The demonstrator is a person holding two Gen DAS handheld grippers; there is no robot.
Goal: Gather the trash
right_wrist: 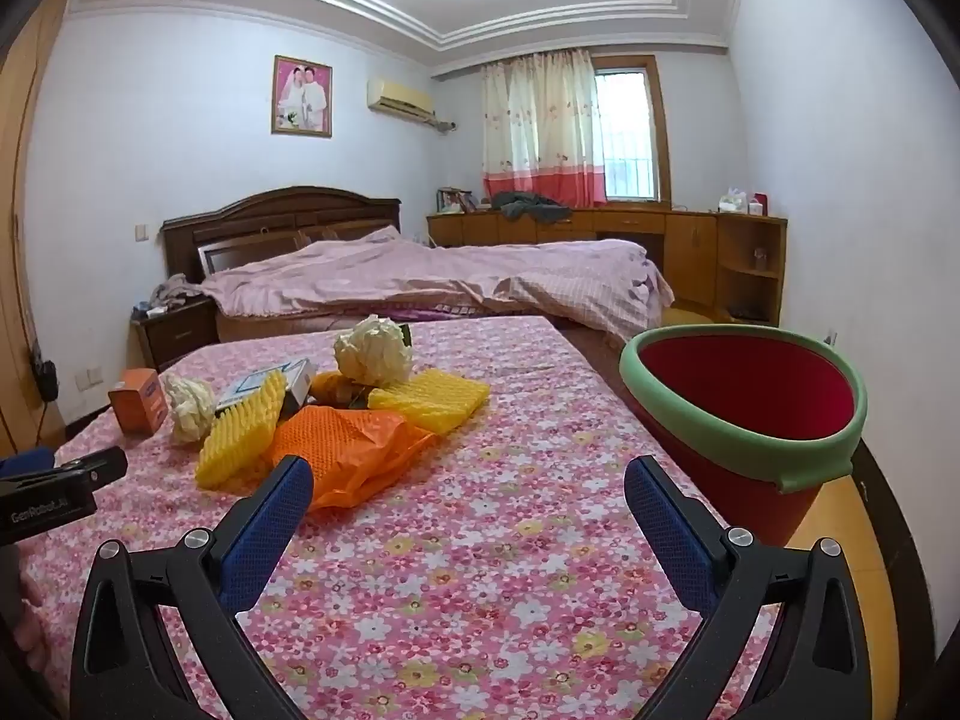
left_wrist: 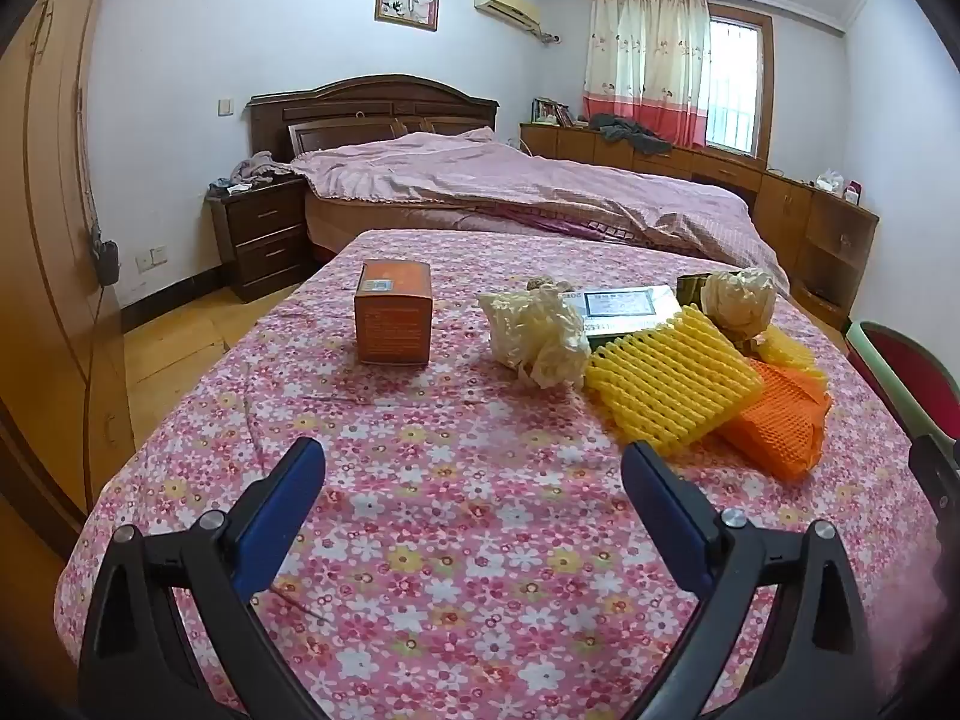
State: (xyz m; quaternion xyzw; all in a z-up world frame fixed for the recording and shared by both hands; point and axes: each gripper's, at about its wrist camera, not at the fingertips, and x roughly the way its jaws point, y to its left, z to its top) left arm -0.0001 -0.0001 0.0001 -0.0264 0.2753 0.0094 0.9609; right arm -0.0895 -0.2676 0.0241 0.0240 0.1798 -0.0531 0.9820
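Observation:
Trash lies on a table with a pink floral cloth [left_wrist: 456,510]: an orange box [left_wrist: 393,321], a crumpled white paper [left_wrist: 537,333], a yellow foam net [left_wrist: 669,387], an orange foam net [left_wrist: 780,420], a flat printed box [left_wrist: 630,306] and a second crumpled paper [left_wrist: 738,300]. My left gripper [left_wrist: 474,468] is open and empty, above the cloth short of the pile. My right gripper [right_wrist: 468,486] is open and empty, near the orange net [right_wrist: 348,450]. A red bin with a green rim [right_wrist: 744,414] stands at the table's right edge.
A bed with a pink quilt [right_wrist: 432,276] lies behind the table. A dark nightstand [left_wrist: 264,234] stands left of the bed. Wooden cabinets [right_wrist: 690,246] run along the far wall under the window. A wardrobe [left_wrist: 48,240] is at the left. The left gripper's body [right_wrist: 54,480] shows at the left edge.

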